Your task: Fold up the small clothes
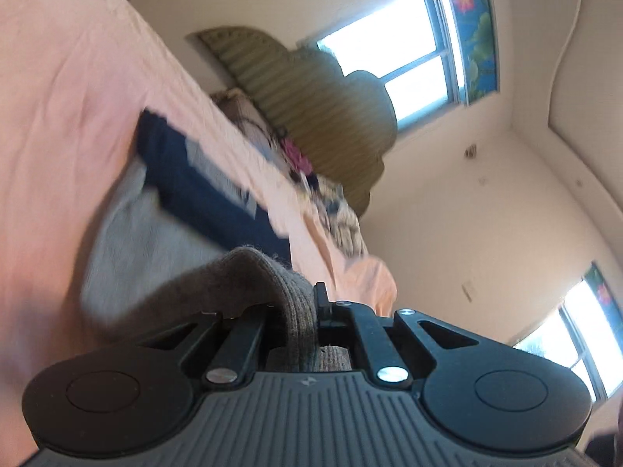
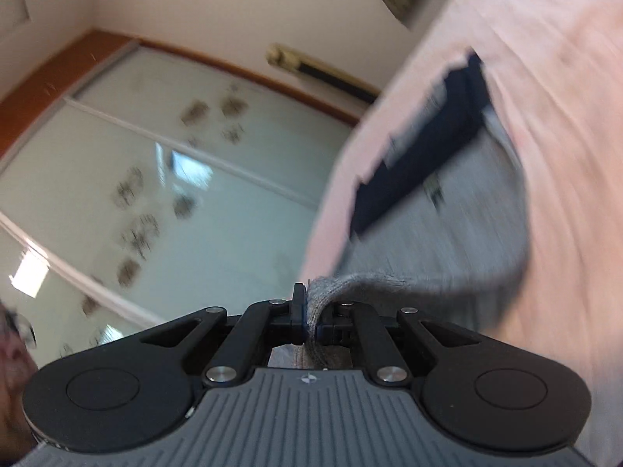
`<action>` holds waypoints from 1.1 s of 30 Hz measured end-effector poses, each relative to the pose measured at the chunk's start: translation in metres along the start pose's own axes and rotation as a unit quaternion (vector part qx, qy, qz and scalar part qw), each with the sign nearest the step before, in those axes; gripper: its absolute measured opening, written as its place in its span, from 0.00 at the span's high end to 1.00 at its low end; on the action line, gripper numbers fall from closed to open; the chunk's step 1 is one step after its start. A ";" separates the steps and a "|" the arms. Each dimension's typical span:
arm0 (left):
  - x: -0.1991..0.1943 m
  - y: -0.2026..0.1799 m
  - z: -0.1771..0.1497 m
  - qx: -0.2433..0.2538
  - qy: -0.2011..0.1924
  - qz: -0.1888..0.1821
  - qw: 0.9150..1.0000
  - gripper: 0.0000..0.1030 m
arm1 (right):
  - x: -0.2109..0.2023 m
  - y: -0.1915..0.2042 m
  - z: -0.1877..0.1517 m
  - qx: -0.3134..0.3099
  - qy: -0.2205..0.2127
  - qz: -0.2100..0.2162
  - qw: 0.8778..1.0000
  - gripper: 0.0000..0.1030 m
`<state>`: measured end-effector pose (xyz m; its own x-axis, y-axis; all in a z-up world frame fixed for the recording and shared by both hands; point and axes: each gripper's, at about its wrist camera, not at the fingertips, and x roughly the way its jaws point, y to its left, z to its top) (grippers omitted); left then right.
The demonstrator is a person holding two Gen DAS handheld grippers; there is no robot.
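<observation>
- Grippers both clamped on the same grey knit garment [image 1: 249,280], one at each end of an edge, probably so the piece lifts evenly and can be carried over into a fold instead of bunching.
- Left gripper [image 1: 300,311]: pressed together, pinching a ribbed bit of the knit at lower centre of its frame, with cloth bulging up and over to the left of the pinch.
- Right gripper [image 2: 309,319]: pinching a thin gathered edge of the same knit at lower centre of its frame, cloth running off to the right.
- Rest of the garment sags away from both pinches toward the pink bedsheet [image 1: 58,97], filling lower left in the left view and right of centre in the right view.
- Looks-wise: soft grey-brown wool-ish knit, ribbed at the hem, fuzzy, lighter grey further out (heavy blur, so hard to say more).
- Navy folded clothes [image 1: 202,179] sitting just beyond it on the sheet, probably the finished pile, kept out of the way.
</observation>
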<state>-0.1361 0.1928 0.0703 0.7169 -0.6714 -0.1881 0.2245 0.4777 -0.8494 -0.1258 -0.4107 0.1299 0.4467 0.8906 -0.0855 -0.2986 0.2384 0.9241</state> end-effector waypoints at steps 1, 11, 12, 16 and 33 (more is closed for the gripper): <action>0.014 0.004 0.014 -0.008 -0.008 0.000 1.000 0.96 | 0.014 -0.004 0.018 0.001 -0.016 0.008 1.000 0.89; 0.148 0.039 0.126 0.022 -0.023 0.086 0.996 0.97 | 0.118 -0.111 0.161 0.102 -0.093 -0.068 0.988 0.89; 0.160 0.045 0.134 0.020 -0.019 0.095 0.995 0.96 | 0.127 -0.119 0.170 0.109 -0.094 -0.075 0.987 0.89; 0.197 0.075 0.163 0.009 -0.028 0.134 0.991 0.96 | 0.167 -0.150 0.194 0.125 -0.094 -0.107 0.982 0.89; 0.187 0.035 0.147 0.346 -0.092 0.311 0.880 0.03 | 0.190 -0.112 0.216 -0.063 -0.106 -0.214 0.969 0.05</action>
<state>0.1029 0.1671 0.0776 0.9238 -0.0842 -0.3736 0.0524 0.9942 -0.0943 0.1747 -0.3523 0.0911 0.7110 0.6034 -0.3610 -0.1422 0.6262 0.7666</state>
